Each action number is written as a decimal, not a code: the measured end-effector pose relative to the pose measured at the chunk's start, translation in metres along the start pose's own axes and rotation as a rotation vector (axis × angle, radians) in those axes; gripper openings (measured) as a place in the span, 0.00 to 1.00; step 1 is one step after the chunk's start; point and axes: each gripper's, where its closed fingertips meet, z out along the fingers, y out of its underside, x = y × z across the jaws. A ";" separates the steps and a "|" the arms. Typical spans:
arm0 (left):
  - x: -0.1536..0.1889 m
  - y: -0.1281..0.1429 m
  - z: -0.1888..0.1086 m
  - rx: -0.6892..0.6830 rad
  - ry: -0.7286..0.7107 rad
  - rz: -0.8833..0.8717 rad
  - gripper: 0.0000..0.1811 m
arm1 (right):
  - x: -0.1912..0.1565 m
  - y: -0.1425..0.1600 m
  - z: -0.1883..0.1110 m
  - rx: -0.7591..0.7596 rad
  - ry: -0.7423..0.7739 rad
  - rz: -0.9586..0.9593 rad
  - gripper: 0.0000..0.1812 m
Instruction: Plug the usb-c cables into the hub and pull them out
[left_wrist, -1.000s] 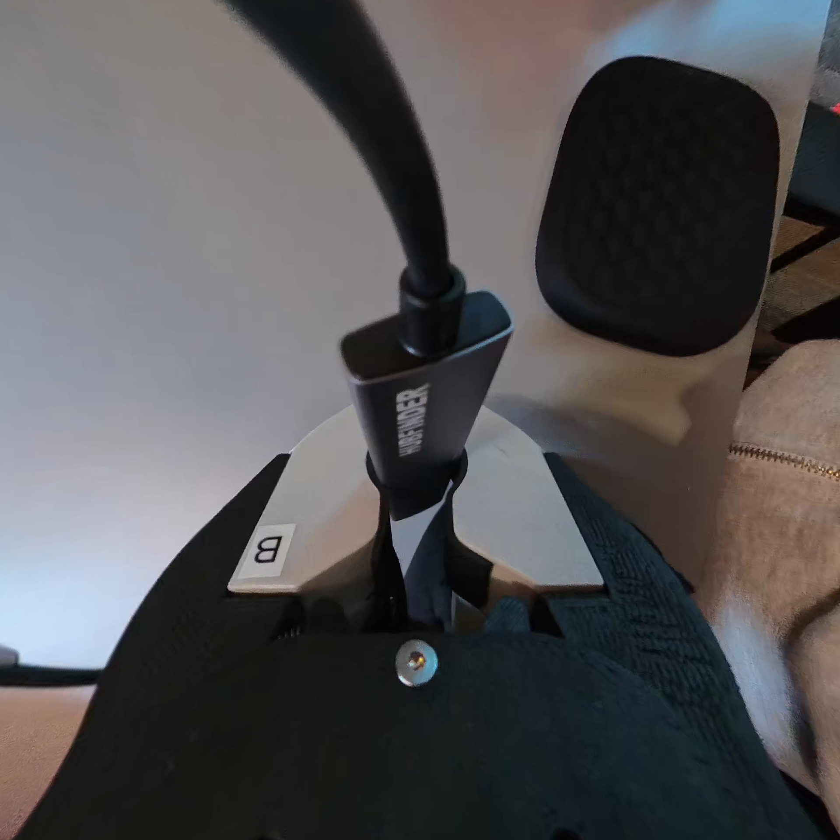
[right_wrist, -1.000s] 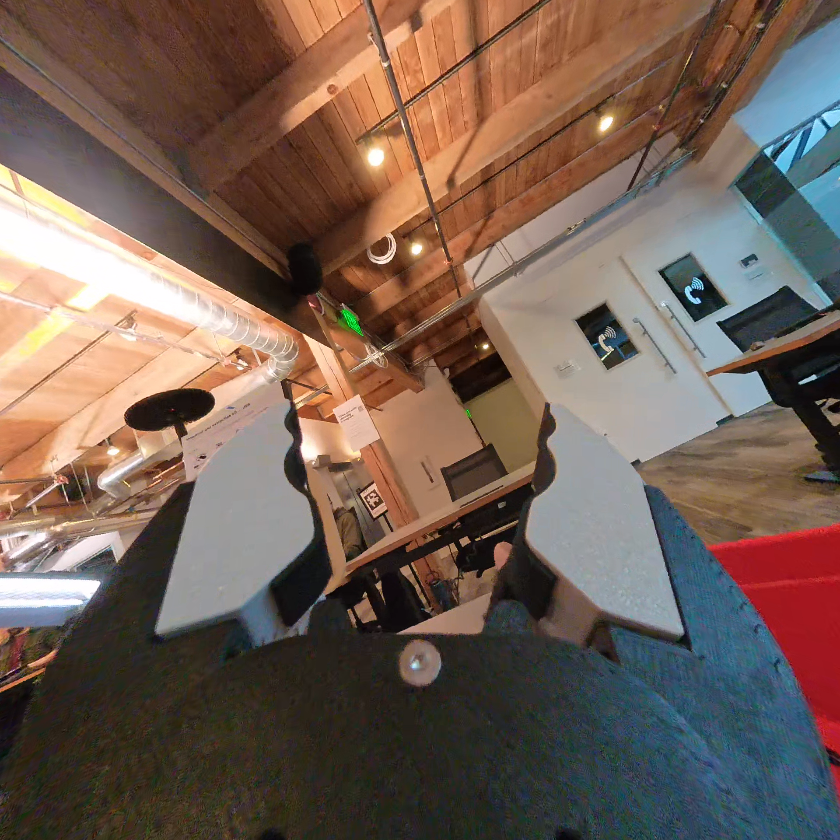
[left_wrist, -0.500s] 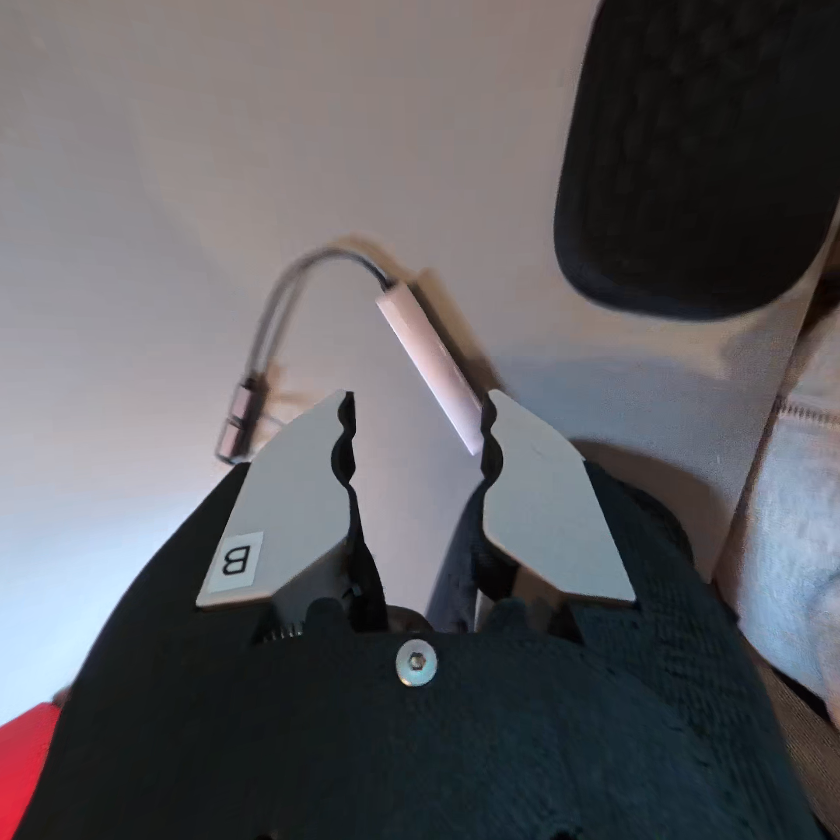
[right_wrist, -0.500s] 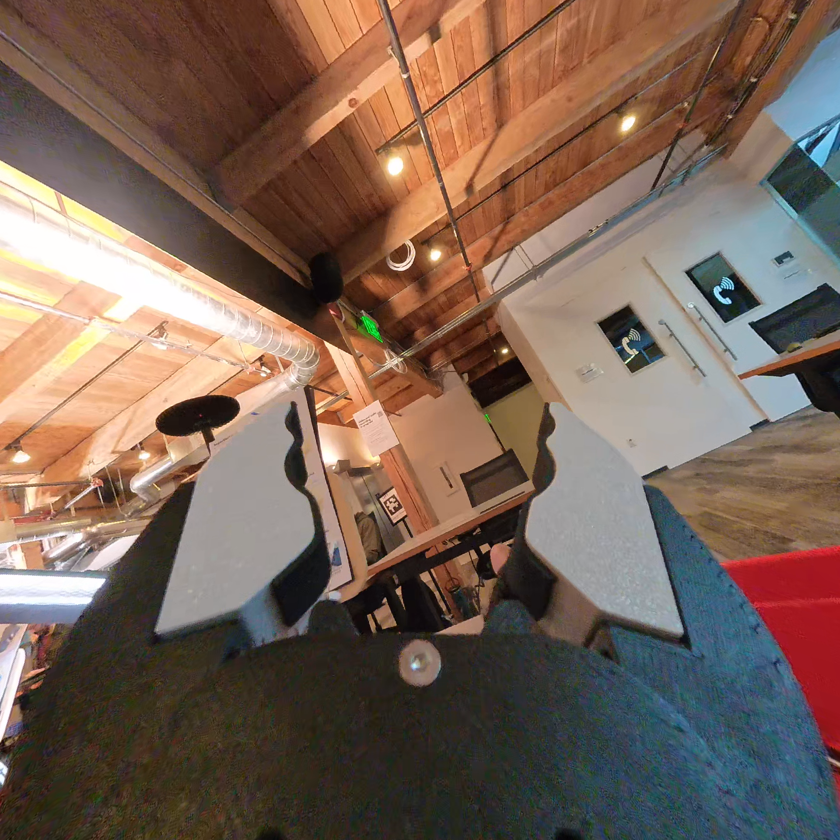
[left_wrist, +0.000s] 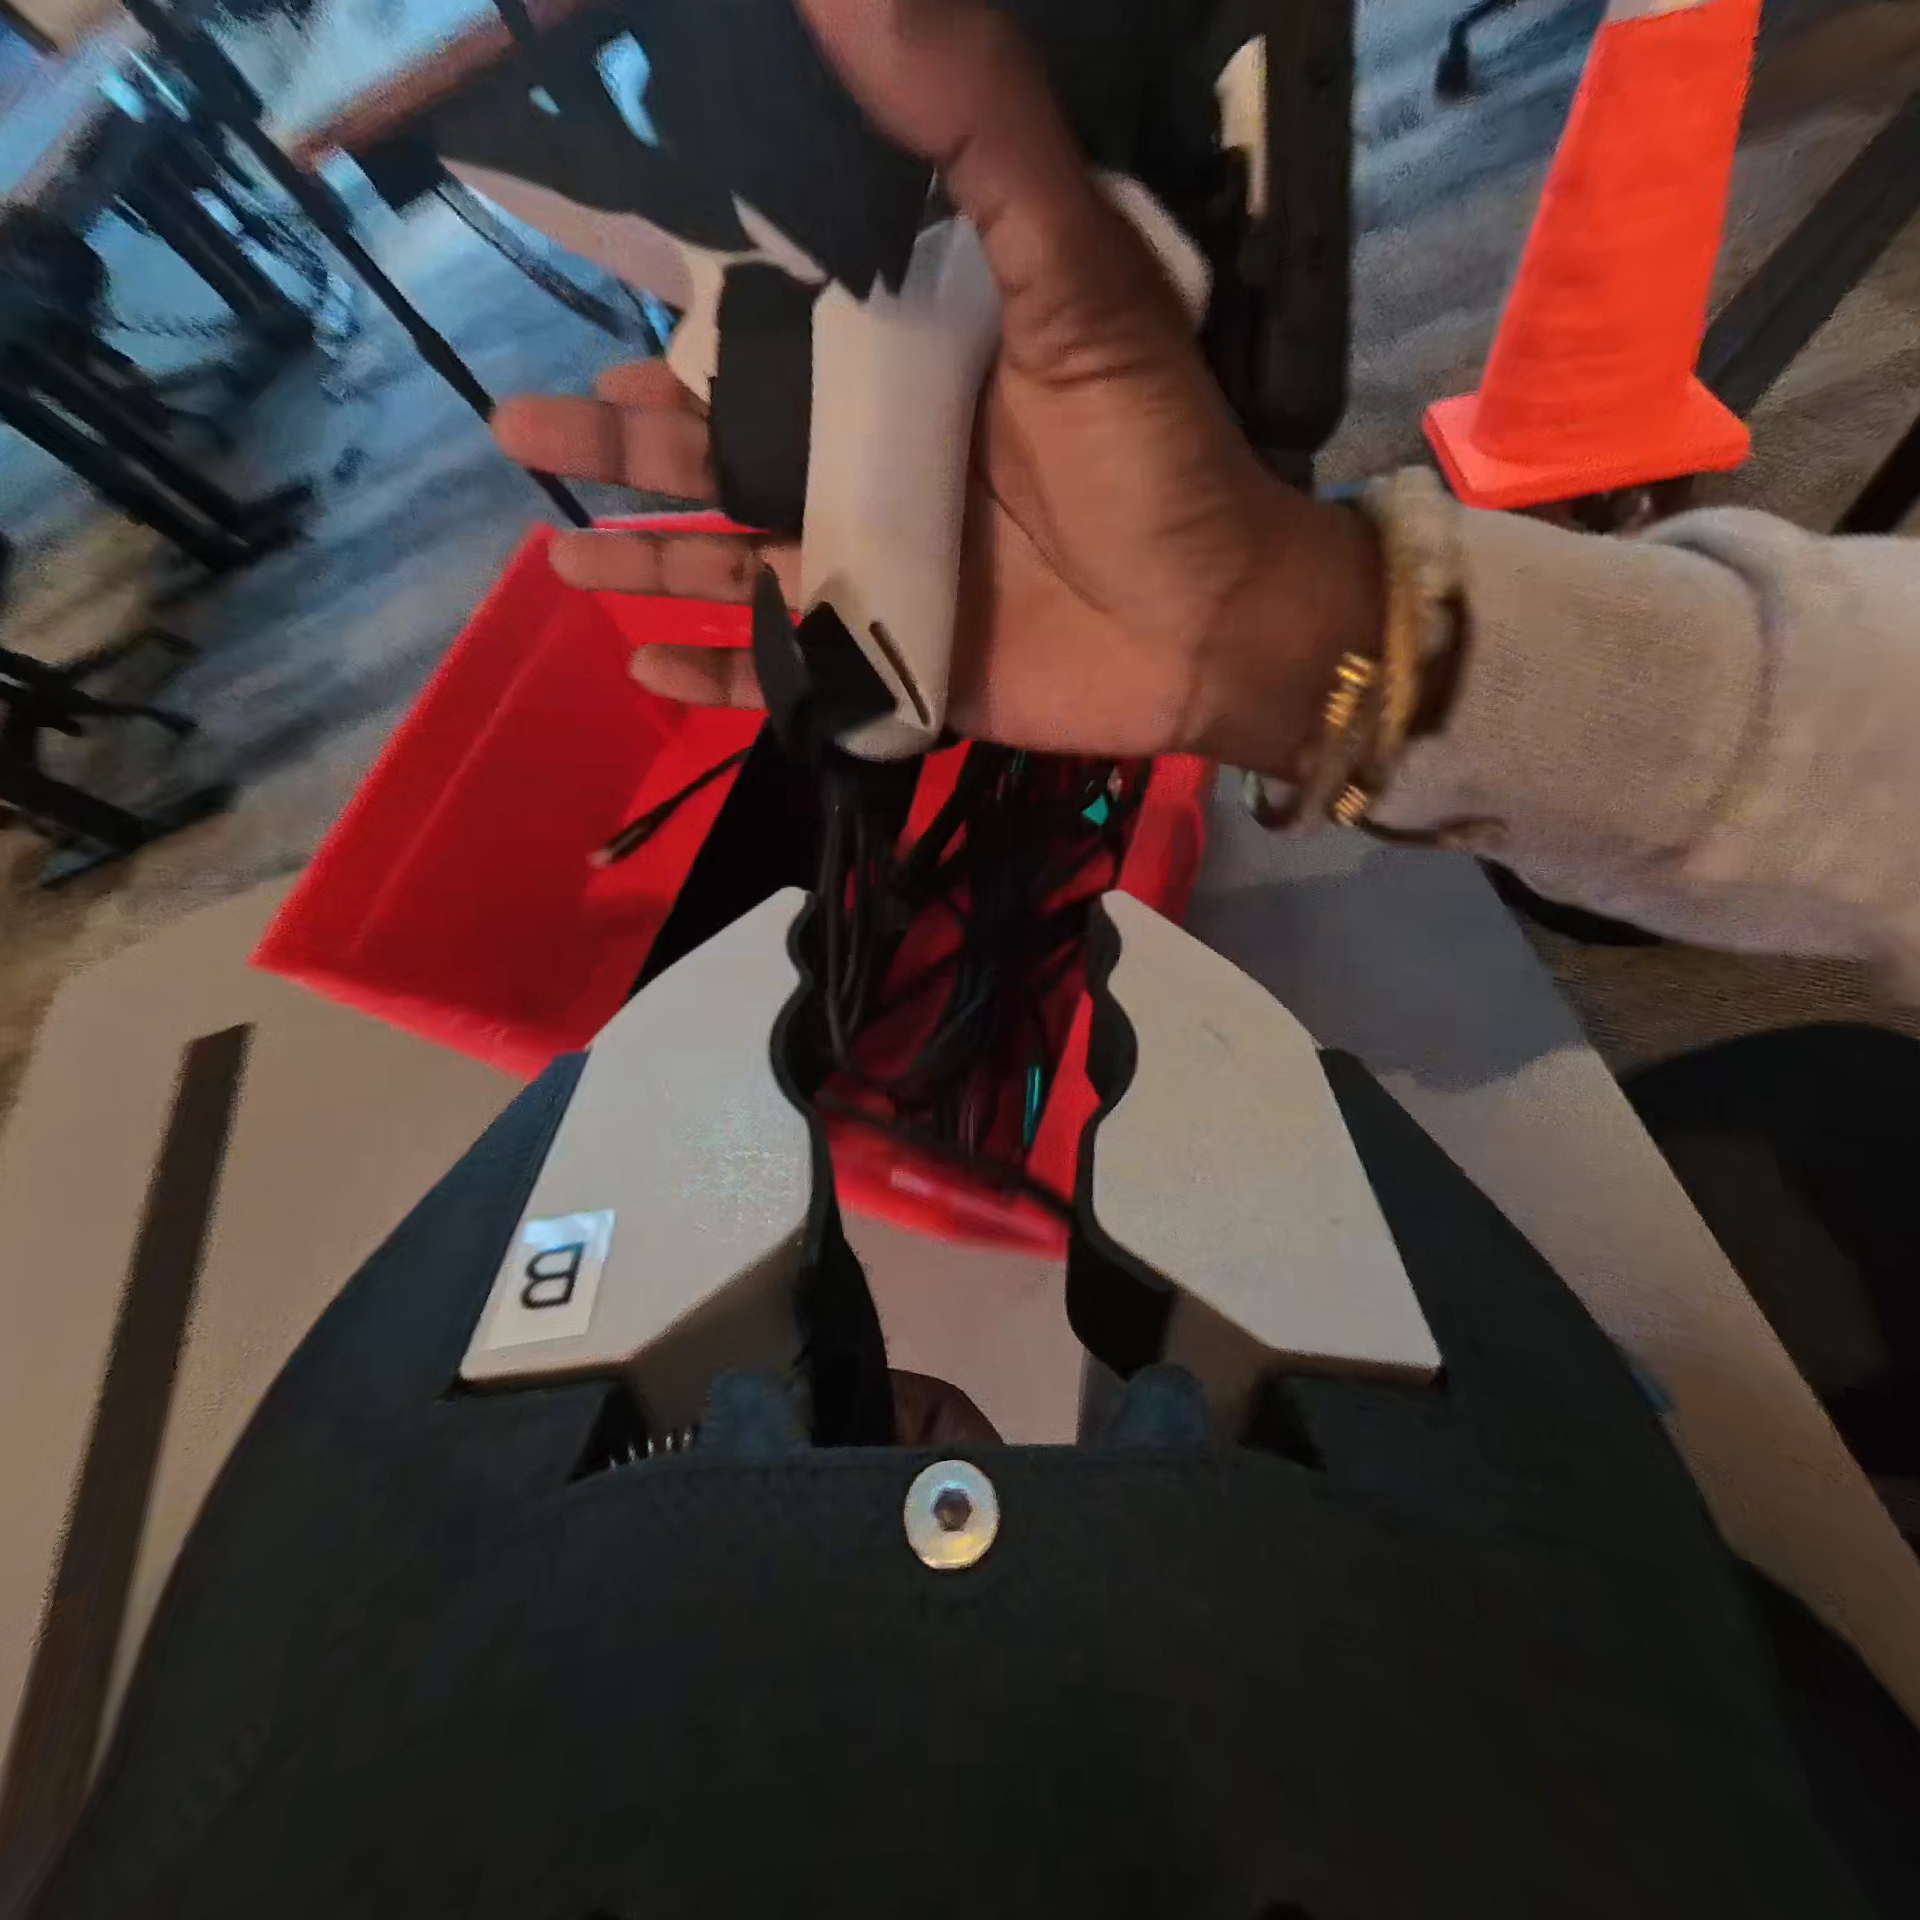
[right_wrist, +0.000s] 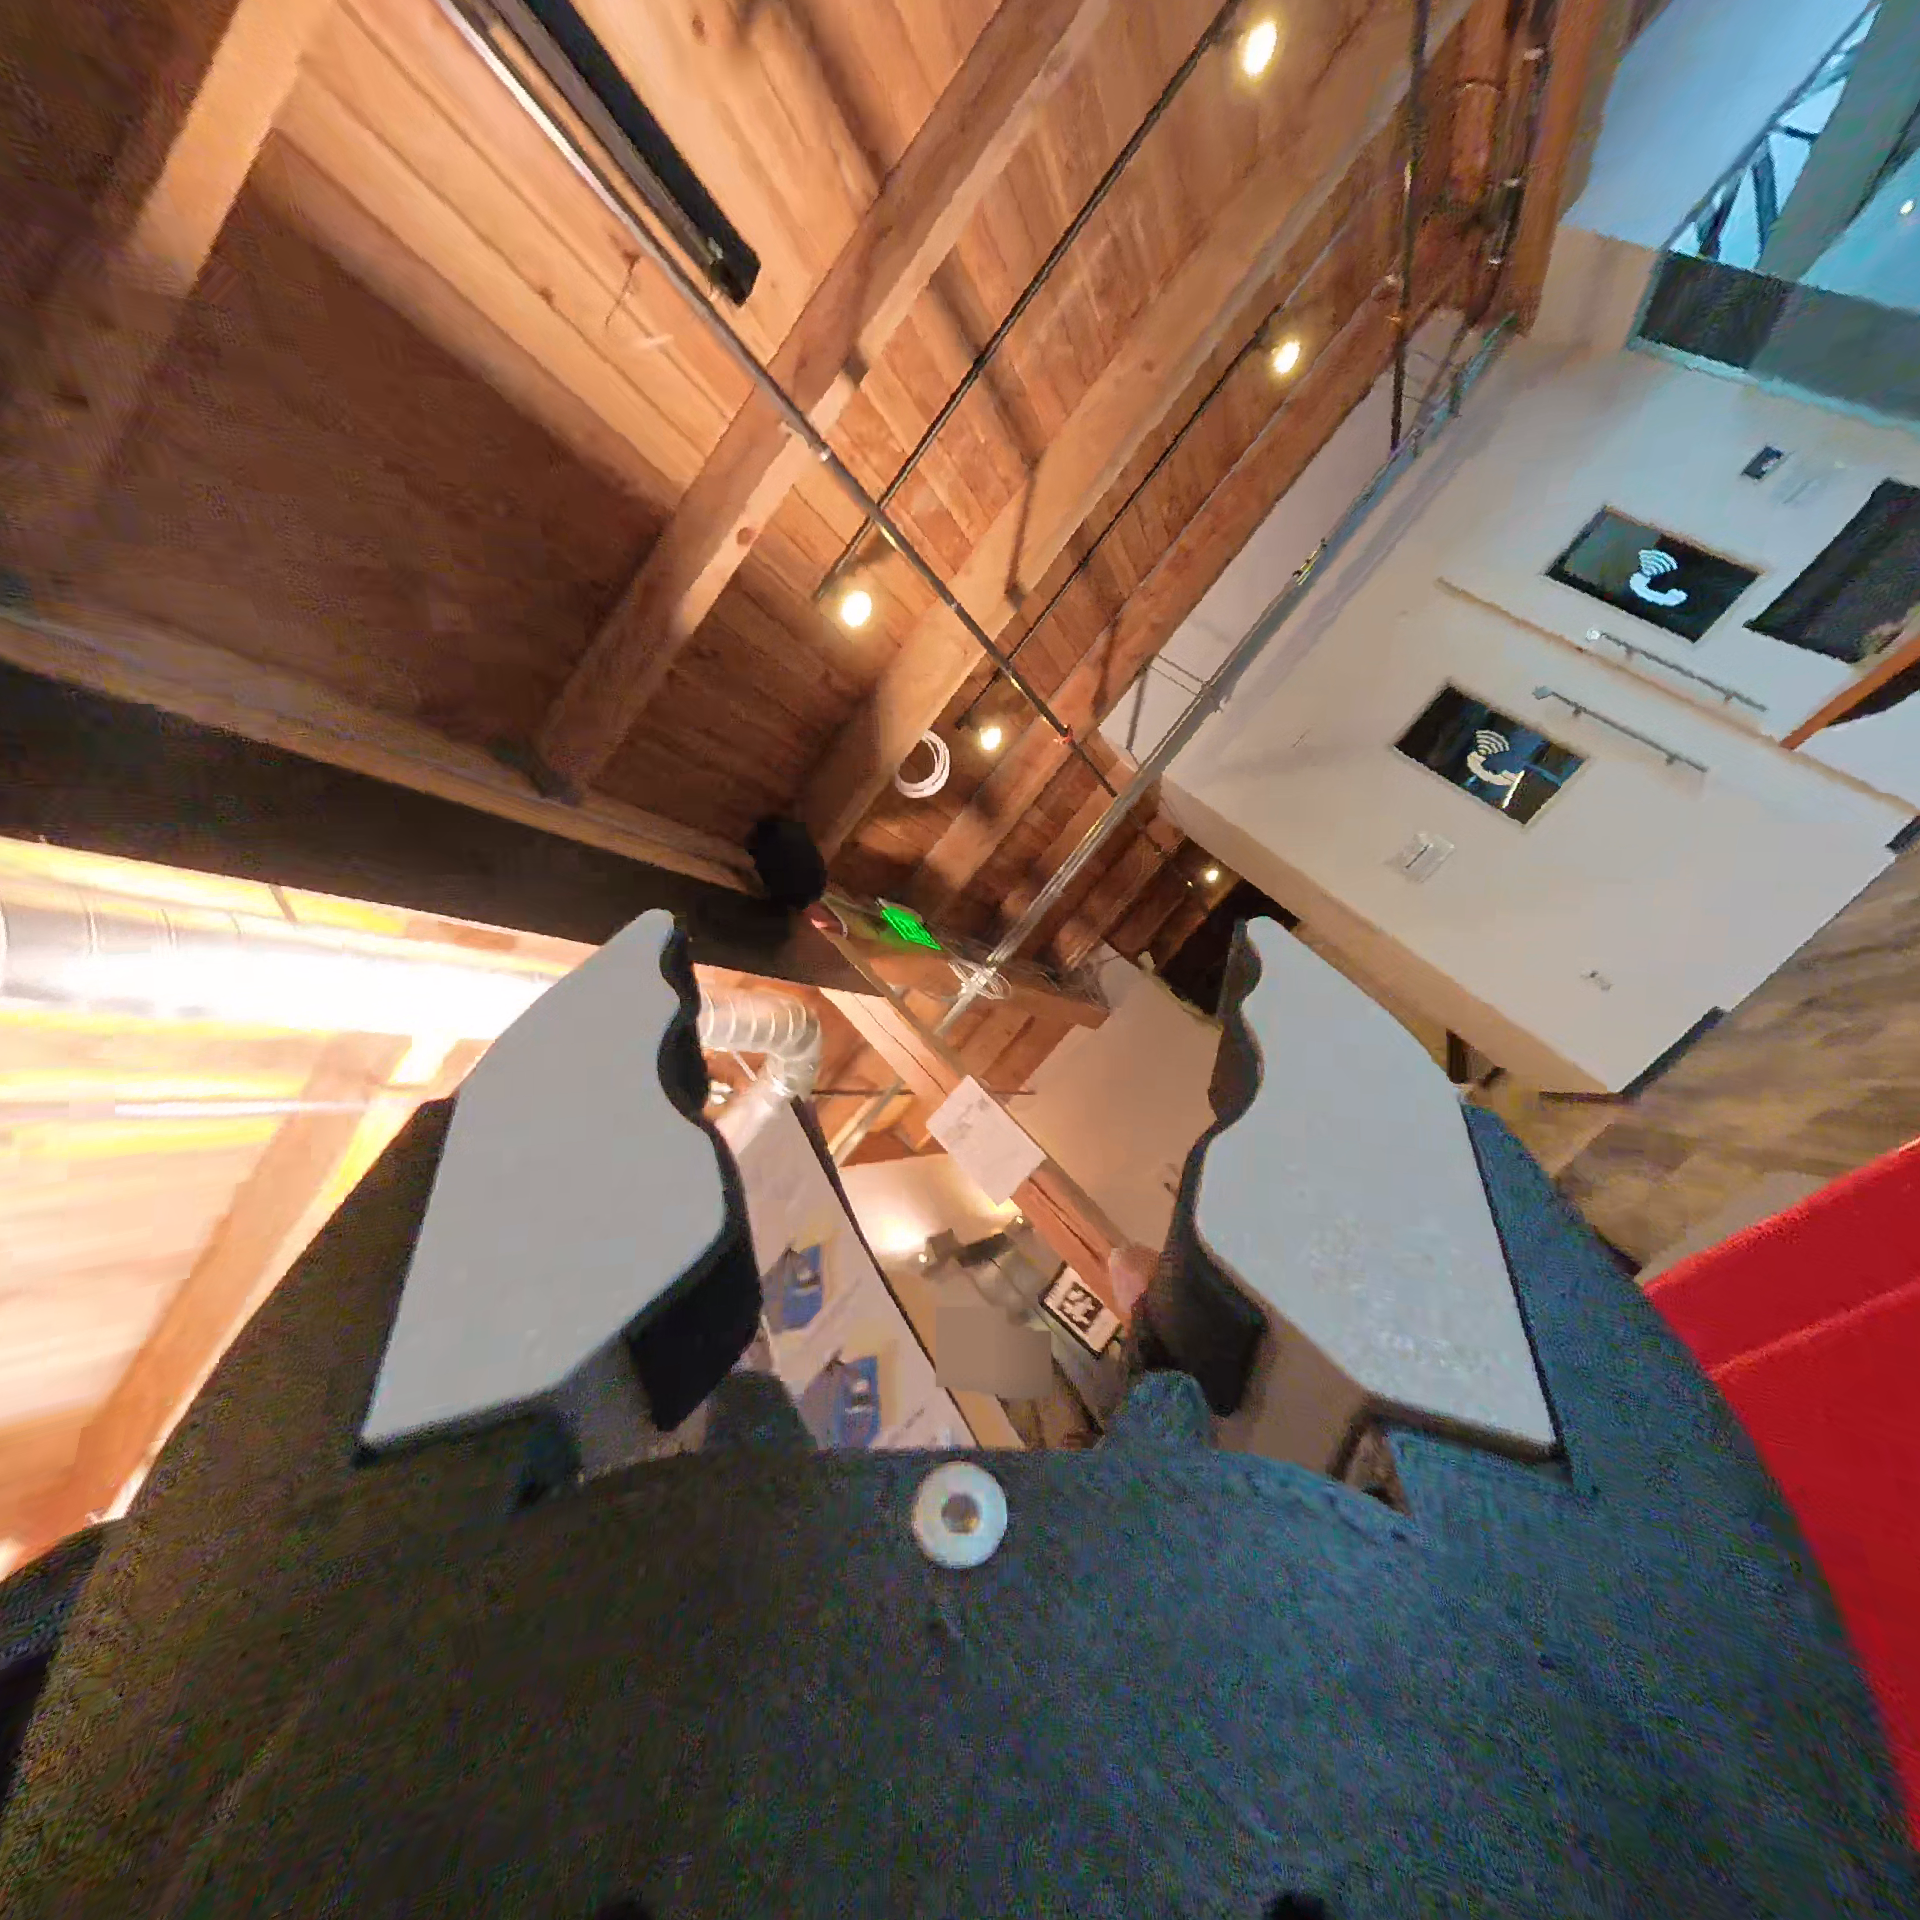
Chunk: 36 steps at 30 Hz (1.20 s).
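Warm wooden plank ceiling (right_wrist: 436, 499) with beams and small spotlights (right_wrist: 854, 608); white wall (right_wrist: 1558, 935) with dark windows; grey carpet floor (left_wrist: 1818, 343), orange traffic cone (left_wrist: 1605, 281).

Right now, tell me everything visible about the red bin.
The red bin is an open-topped box of bright, smooth plastic with sloping walls. It rests on the pale tabletop, at its far edge, set at an angle to the left wrist view. A tangle of thin black cables fills its right part; the left part shows bare red floor. The open left claw frames it from the front, and its lower rim is blurred.
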 end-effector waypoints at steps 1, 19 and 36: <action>-0.003 -0.002 0.018 -0.036 0.022 -0.015 0.26 | 0.003 -0.004 -0.001 0.017 0.008 0.052 0.53; -0.051 0.044 0.094 -0.368 -0.143 0.226 0.07 | -0.053 -0.097 -0.006 0.134 -0.336 0.315 0.22; -0.027 -0.029 -0.108 0.398 0.004 -0.239 0.52 | -0.126 -0.009 -0.037 -0.299 -0.222 -0.668 0.27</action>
